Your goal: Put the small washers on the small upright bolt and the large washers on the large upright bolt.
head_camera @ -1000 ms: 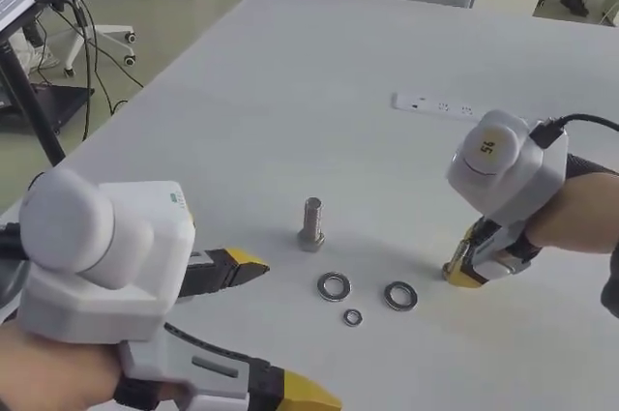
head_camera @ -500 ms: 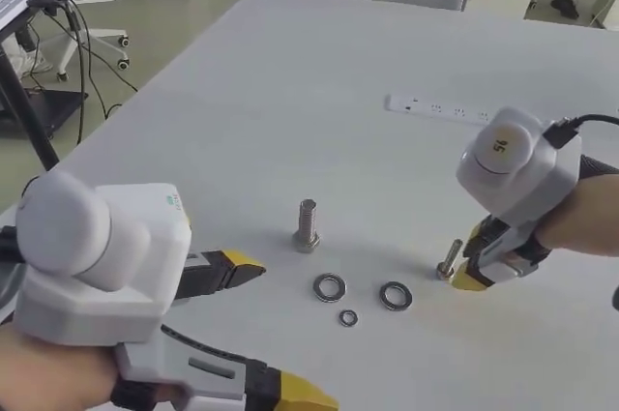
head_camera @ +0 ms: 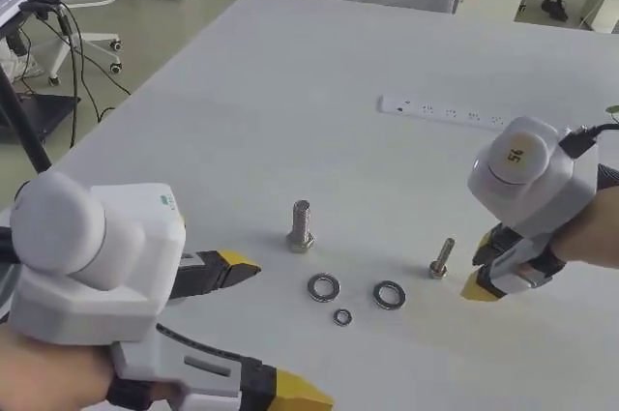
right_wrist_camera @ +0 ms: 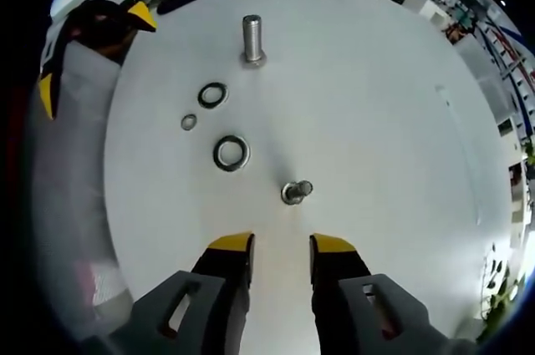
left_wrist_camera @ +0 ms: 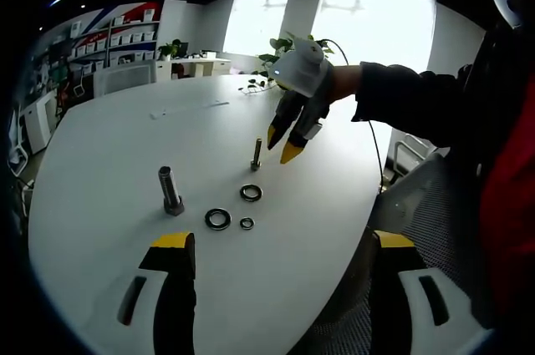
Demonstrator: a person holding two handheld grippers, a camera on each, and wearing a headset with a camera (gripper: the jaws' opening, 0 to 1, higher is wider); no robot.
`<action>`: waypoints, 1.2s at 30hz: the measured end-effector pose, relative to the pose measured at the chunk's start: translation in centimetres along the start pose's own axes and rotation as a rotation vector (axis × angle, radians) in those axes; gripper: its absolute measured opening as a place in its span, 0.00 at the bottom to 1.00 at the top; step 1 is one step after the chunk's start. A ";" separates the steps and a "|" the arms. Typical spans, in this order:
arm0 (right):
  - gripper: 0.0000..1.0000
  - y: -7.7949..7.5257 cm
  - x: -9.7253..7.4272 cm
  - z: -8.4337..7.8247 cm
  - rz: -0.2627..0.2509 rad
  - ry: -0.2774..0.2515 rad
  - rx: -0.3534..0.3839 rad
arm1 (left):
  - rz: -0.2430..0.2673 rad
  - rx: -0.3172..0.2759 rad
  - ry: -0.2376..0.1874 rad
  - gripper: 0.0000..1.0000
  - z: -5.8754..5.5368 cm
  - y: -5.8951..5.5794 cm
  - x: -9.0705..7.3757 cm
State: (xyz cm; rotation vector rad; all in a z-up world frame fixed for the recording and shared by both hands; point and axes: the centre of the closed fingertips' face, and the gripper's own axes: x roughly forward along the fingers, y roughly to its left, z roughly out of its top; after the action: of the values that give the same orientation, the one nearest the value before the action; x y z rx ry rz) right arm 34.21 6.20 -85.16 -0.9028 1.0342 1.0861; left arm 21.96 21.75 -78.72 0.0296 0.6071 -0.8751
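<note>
large bolt (head_camera: 301,227): stands on its head on the white table (head_camera: 290,92), threaded shank pointing up, long axis vertical.
small bolt (head_camera: 442,258): also stands on its head with the thread up, well to the right of the large bolt; in the head view it seems to lean a little (I cannot tell if this is a true lean or only the camera angle).
first large washer (head_camera: 323,287): lies flat, in front of the large bolt and apart from it.
second large washer (head_camera: 389,295): lies flat, between the first large washer and the small bolt, touching neither.
small washer (head_camera: 342,317): lies flat, just in front of the gap between the two large washers, nearer to the person.
right gripper (head_camera: 481,283): low over the table, just to the right of the small bolt and not touching it; in its own view the yellow-tipped jaws stand with a narrow gap, nothing between them, and the small bolt (right_wrist_camera: 296,191) is seen almost end-on just ahead of the tips.
left gripper (head_camera: 271,329): at the near left of the table, well apart from the washers; jaws spread wide and holding nothing, pointing toward the large bolt (left_wrist_camera: 170,191) and the washers.
power strip (head_camera: 445,111): white, flat, far behind the bolts.
</note>
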 end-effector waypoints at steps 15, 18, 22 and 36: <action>0.29 2.5 -1.2 -0.6 -0.001 -0.021 -0.002 | 0.002 0.007 -0.007 0.86 0.2 0.1 0.0; 0.29 3.3 -1.2 -0.5 0.007 -0.027 -0.005 | 0.001 0.009 -0.008 0.86 0.3 0.1 0.0; 0.29 4.4 -1.2 0.0 0.024 -0.043 -0.013 | 0.002 0.009 -0.013 0.86 0.4 0.1 0.0; 0.28 7.2 -1.2 4.2 0.061 -0.087 -0.108 | 0.007 0.013 -0.020 0.86 0.5 0.1 -0.1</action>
State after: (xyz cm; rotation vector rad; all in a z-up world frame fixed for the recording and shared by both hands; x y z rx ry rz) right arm 27.93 11.48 -83.39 -0.9066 0.9435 1.2319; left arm 22.23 21.82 -78.30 0.0343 0.5821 -0.8712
